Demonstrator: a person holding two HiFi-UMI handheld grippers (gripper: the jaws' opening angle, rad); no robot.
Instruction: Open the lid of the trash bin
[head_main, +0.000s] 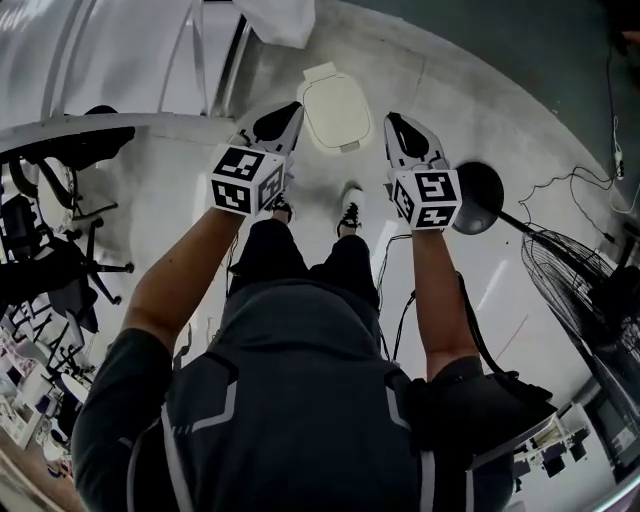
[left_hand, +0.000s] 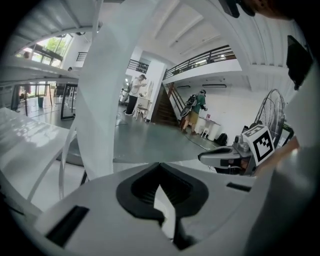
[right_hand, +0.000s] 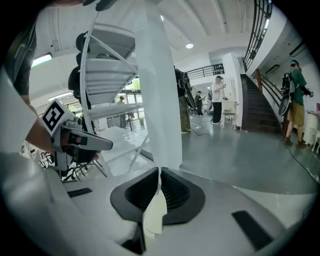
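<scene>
On the grey floor just ahead of the shoes: bin, lid down, untouched. Flanking it from above, left gripper and right gripper, probably lined up for a reach down; both pressed together on nothing. Smooth cream rounded-rectangle lid, smaller piece at its far end. Black ribbed pads in pale matte shells.
</scene>
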